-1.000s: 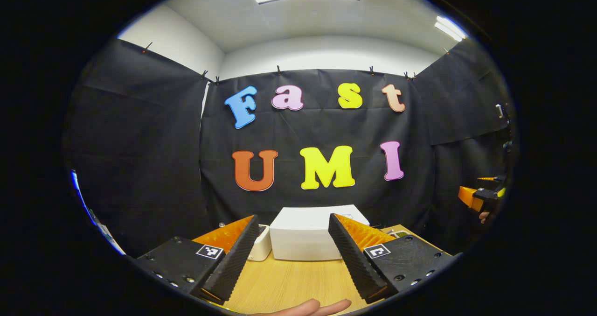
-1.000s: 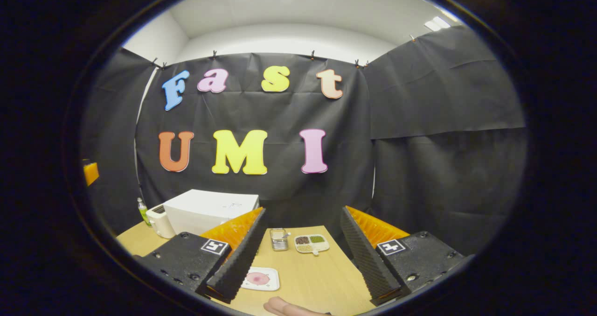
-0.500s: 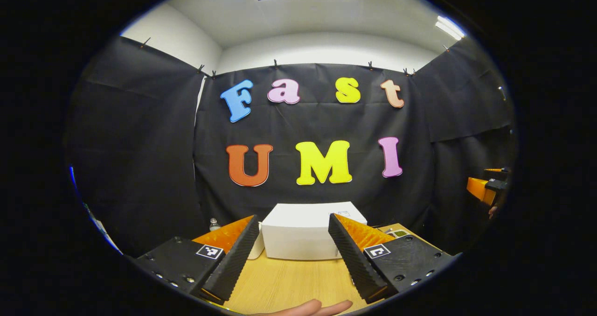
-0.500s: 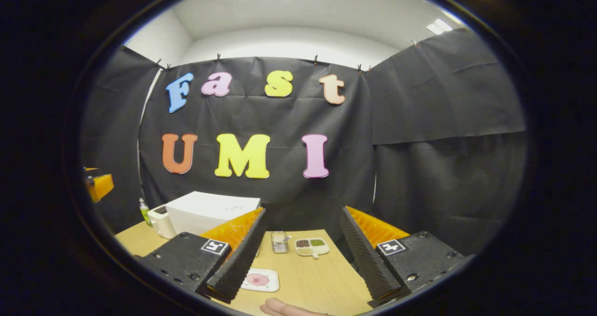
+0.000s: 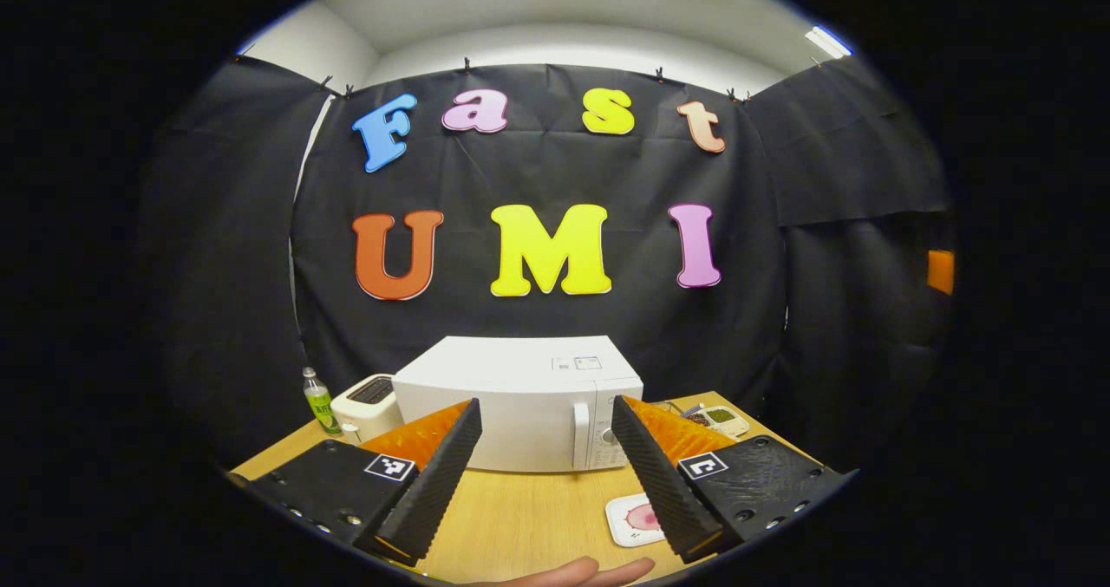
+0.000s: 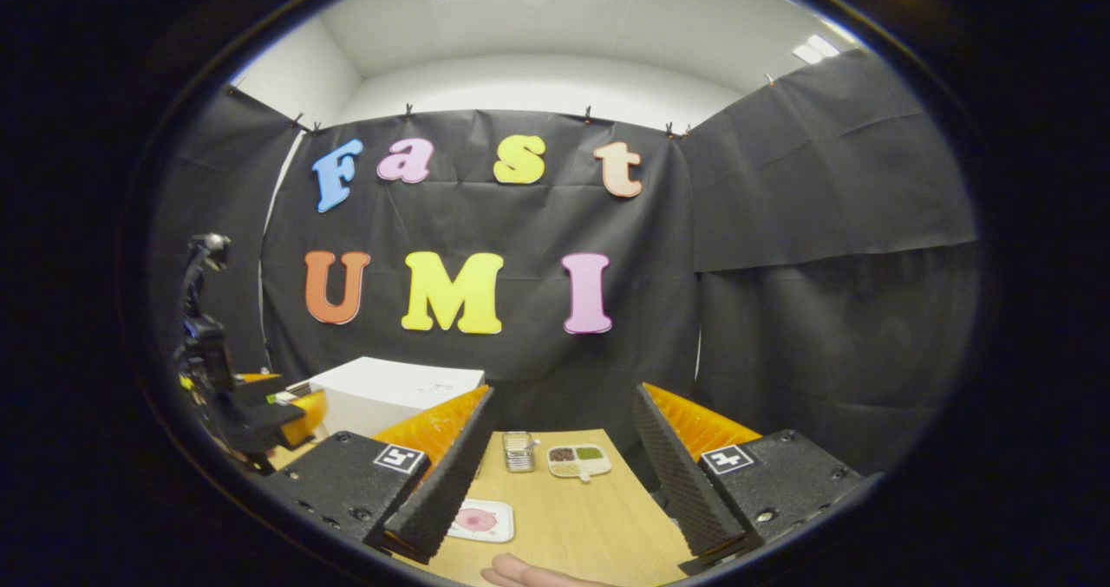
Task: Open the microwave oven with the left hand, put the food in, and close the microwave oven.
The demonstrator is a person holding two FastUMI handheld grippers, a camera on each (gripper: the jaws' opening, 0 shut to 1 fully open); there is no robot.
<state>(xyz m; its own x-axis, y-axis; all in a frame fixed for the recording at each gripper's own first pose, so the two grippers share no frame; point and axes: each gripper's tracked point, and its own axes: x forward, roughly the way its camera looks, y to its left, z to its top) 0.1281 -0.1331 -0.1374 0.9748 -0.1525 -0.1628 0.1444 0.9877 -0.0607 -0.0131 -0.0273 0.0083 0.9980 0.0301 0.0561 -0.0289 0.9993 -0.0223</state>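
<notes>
The white microwave oven (image 5: 520, 405) stands at the back of the wooden table (image 5: 520, 522), its door closed and the handle (image 5: 581, 435) right of the door. A small white plate with pink food (image 5: 637, 518) lies in front of it to the right. My left gripper (image 5: 542, 483) is open, a good way in front of the microwave, holding nothing. In the right gripper view the microwave (image 6: 395, 392) is at the left and the food plate (image 6: 479, 519) lies beside my open, unloaded right gripper (image 6: 559, 492). The left gripper (image 6: 260, 409) shows at the far left.
A white toaster (image 5: 368, 396) and a green bottle (image 5: 316, 392) stand left of the microwave. A sectioned dish (image 6: 578, 459) and a small metal container (image 6: 519, 450) sit at the table's far right end. Fingertips (image 5: 572, 572) show at the bottom edge.
The left gripper has tipped down and swung, so the microwave's front, the toaster and the food plate now show. In the right gripper view it has come in at the left. The right gripper barely moved.
</notes>
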